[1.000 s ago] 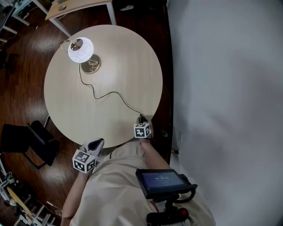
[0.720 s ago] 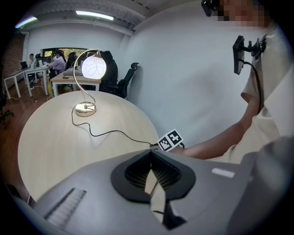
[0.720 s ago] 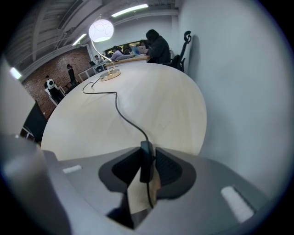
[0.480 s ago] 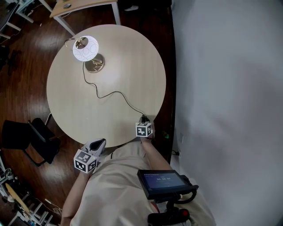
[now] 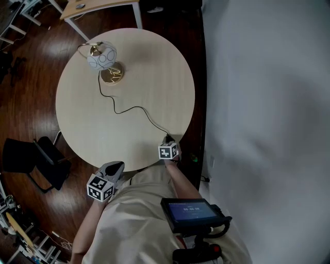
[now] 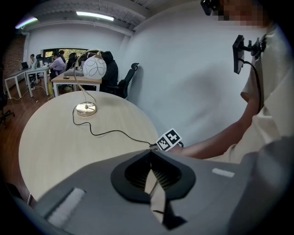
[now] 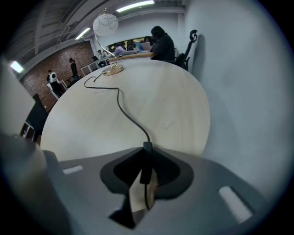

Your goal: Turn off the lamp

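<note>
A lamp with a white patterned globe (image 5: 101, 55) on a brass base (image 5: 112, 73) stands at the far left of the round table (image 5: 154, 67); its globe looks dull and unlit. A black cord (image 5: 135, 108) runs from the base to an inline switch (image 7: 147, 161) at the near right edge. My right gripper (image 7: 147, 153) points steeply down there. Its jaws have just been closing and now press on the switch. My left gripper (image 6: 151, 156) hovers off the table's near edge, shut and empty. The lamp (image 6: 94, 67) also shows in the left gripper view.
A black chair (image 5: 36, 165) stands on the dark wood floor left of the table. A wooden desk (image 5: 98, 6) sits beyond the lamp. A grey wall (image 5: 268, 103) runs close along the right side. People sit at desks (image 6: 69, 75) in the background.
The lamp globe has gone from bright glowing white to dull grey. Both grippers have stayed where they were.
</note>
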{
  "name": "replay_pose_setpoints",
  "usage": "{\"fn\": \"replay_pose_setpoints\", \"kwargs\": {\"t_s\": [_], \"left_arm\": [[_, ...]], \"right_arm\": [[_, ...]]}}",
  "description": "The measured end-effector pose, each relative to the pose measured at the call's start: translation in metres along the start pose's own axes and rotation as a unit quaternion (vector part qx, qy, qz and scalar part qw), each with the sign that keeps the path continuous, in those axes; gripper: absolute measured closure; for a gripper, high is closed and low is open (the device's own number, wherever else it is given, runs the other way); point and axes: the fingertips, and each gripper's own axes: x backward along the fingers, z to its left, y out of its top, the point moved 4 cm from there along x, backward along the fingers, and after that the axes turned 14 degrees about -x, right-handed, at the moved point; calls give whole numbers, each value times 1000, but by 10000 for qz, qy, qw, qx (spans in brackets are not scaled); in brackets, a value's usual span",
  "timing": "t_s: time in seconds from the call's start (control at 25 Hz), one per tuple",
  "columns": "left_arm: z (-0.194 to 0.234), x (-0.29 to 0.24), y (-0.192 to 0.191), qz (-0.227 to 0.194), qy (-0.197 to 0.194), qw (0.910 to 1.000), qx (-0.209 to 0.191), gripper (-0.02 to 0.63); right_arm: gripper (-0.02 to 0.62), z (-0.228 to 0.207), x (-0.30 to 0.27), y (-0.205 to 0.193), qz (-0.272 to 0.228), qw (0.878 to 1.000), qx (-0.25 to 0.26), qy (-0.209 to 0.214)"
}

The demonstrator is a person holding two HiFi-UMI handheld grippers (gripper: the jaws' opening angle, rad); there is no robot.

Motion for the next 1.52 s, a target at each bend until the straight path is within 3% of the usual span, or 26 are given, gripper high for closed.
{"fn": "replay_pose_setpoints", "kwargs": {"t_s": [0.4, 0.52, 0.84, 1.08, 1.28, 1.52], "left_arm": [[2, -4, -12, -175, -13, 9998, 34, 604], [1, 1, -18, -303, -40, 9995, 40, 603], [45, 49, -30, -968, 36, 9950, 231, 603], [68, 88, -42, -1463, -8, 9891, 177, 603], [69, 132, -72, -1830, -73, 9829, 183, 604], [85, 148, -119, -2102, -328, 9769, 183, 604]], "right_arm": [[509, 2, -6, -2, 34, 9994, 330, -127], [437, 7, 6, 3, -327, 9983, 462, -115], [436, 66, 56, 41, -1094, 9927, 496, 84], [463, 125, 101, 49, -1693, 9827, 572, 488], [472, 160, 154, 17, -1913, 9788, 612, 404], [479, 180, 205, -20, -2314, 9717, 366, 295]]}}
